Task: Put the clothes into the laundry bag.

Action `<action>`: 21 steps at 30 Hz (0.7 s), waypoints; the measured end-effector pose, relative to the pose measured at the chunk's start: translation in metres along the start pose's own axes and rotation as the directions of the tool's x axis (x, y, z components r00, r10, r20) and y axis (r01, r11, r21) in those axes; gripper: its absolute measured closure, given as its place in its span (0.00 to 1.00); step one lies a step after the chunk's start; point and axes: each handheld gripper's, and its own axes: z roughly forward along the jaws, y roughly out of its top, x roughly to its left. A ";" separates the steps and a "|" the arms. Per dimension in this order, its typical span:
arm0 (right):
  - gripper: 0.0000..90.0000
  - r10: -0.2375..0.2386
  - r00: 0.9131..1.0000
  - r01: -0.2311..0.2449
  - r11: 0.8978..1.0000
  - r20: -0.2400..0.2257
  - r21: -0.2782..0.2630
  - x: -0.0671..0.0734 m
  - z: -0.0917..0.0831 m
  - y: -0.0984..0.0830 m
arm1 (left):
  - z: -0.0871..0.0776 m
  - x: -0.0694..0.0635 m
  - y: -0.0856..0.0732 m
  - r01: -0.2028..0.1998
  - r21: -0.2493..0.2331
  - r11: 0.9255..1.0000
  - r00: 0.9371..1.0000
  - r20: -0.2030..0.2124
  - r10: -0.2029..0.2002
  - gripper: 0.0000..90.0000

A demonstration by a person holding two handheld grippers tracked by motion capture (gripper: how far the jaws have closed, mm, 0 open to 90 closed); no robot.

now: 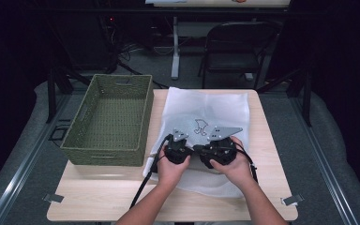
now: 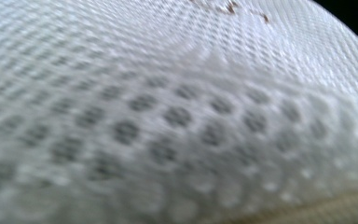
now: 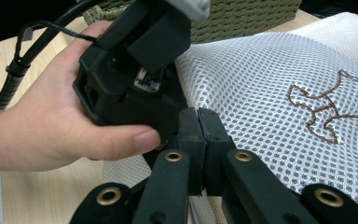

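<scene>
A white mesh bag (image 1: 206, 105) with a brown stitched figure (image 1: 200, 126) lies flat on the wooden table (image 1: 98, 192). Both hands hold their grippers side by side on its near part. My right gripper (image 3: 198, 116) has its jaws pressed together, the tips meeting on the bag's (image 3: 261, 84) left edge, close to the stitched figure (image 3: 326, 112). Just beside it a hand (image 3: 51, 126) holds my left gripper's black body (image 3: 130, 79). White mesh (image 2: 177, 112) lies right against the lens in the left gripper view and hides the left jaws.
An empty green woven basket (image 1: 103, 154) stands on the table's left half, touching the bag's left side. A black cable (image 1: 143, 180) trails off the near edge. A dark folding chair (image 1: 234, 47) stands beyond the far edge.
</scene>
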 end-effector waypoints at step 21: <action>0.99 0.013 1.000 -0.014 1.000 0.023 0.017 -0.005 0.003 -0.004 | -0.002 0.002 -0.017 -0.014 0.146 0.989 1.000 0.025 0.011 0.45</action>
